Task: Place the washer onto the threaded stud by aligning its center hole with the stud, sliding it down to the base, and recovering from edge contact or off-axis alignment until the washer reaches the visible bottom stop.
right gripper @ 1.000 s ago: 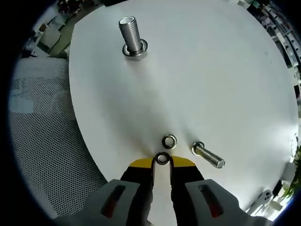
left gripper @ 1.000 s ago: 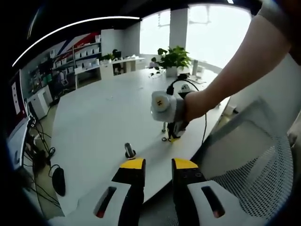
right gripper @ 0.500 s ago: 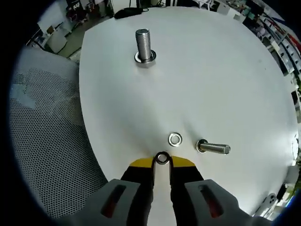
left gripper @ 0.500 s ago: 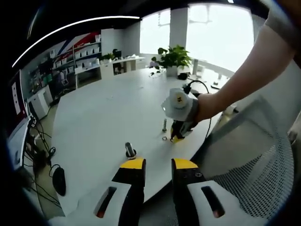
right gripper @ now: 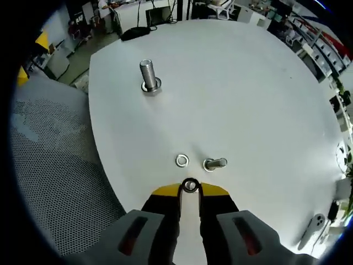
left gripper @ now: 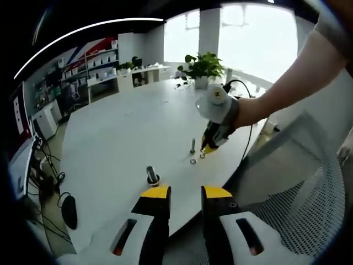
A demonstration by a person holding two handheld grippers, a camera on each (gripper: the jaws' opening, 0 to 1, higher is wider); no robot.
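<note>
The right gripper (right gripper: 190, 190) has its yellow-tipped jaws closed to a narrow gap, pinching a small metal washer (right gripper: 190, 185) by its rim right at the tips; the washer's hole faces the camera. It hangs above the white table (right gripper: 259, 99), clear of the surface. Just ahead of the tips a second washer (right gripper: 182, 160) lies flat on the table, and just to the right of that one stands a short bolt (right gripper: 214, 164), seen nearly end-on. Much farther ahead and to the left, near the table's edge, the threaded stud (right gripper: 148, 75) stands upright on its base, well apart from the held washer. A mesh chair back (right gripper: 49, 182) lies to the left of the jaws, beyond the table edge. In the left gripper view, the left gripper (left gripper: 185, 194) sits low at the near table edge with its jaws a little apart and nothing between them; the threaded stud (left gripper: 151, 175) stands just ahead of its left jaw. Farther ahead and to the right, a hand (left gripper: 245, 110) holds the right gripper (left gripper: 203, 153) tilted down over the short bolt (left gripper: 192, 146) and the loose washer (left gripper: 192, 162).
</note>
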